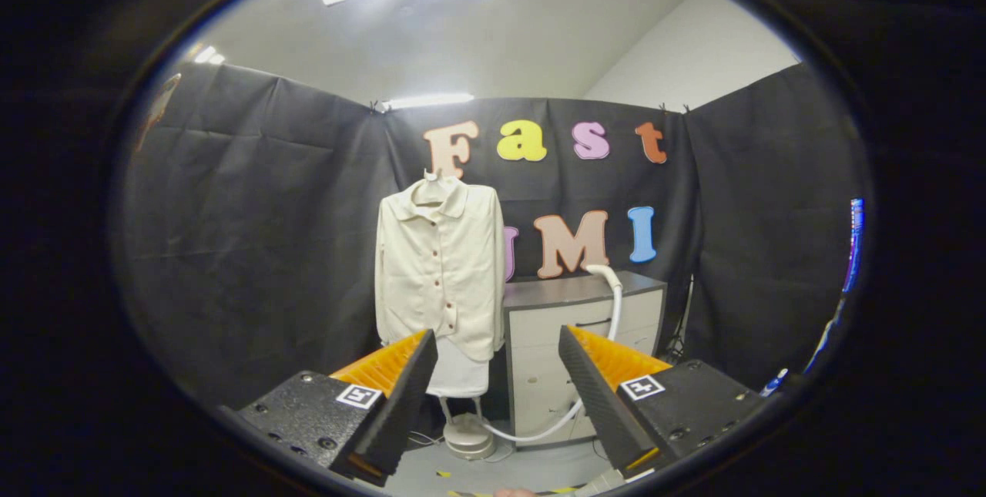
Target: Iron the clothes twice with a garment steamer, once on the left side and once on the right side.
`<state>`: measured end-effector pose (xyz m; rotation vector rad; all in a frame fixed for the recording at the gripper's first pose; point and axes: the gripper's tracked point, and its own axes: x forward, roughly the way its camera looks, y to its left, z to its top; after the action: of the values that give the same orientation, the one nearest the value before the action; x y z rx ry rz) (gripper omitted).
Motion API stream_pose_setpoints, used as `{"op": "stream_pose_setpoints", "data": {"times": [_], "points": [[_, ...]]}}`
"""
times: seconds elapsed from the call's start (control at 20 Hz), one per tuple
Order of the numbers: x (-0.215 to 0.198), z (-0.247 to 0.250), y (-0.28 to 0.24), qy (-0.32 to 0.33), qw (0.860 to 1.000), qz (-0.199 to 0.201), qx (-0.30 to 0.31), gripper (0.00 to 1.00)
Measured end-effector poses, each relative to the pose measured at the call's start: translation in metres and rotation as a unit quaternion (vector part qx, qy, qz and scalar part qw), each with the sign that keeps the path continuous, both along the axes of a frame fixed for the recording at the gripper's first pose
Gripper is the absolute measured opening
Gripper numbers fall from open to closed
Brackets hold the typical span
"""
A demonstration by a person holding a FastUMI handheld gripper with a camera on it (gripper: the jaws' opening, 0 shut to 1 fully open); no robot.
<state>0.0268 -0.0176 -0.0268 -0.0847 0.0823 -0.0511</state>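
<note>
A cream button-up shirt point(439, 266) hangs on a hanger on a stand, well beyond my fingers and slightly left of the gap between them. The stand's round base point(468, 438) rests on the floor under it. A white steamer hose point(612, 304) curves up from the floor by the base to the top of a grey cabinet point(574, 350) right of the shirt; the steamer head cannot be made out. My gripper point(498, 347) is open, its two fingers wide apart with nothing between them, far from the shirt and hose.
Black cloth walls close the booth on the left, back and right. The grey cabinet with drawers stands against the back wall. Grey floor stretches between my fingers and the stand, with small scraps on it.
</note>
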Motion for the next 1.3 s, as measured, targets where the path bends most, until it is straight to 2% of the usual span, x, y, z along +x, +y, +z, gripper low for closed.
{"op": "stream_pose_setpoints", "data": {"times": [0.35,0.5,0.85,1.3], "points": [[0.030,-0.005,-0.021,0.005,0.999,-0.034,-0.023,0.97],[0.056,-0.006,-0.038,0.003,0.999,-0.039,-0.026,0.97],[0.149,-0.017,-0.107,0.005,0.999,-0.043,-0.008,0.97],[0.263,-0.041,-0.214,0.032,0.997,-0.055,-0.032,0.97]]}}
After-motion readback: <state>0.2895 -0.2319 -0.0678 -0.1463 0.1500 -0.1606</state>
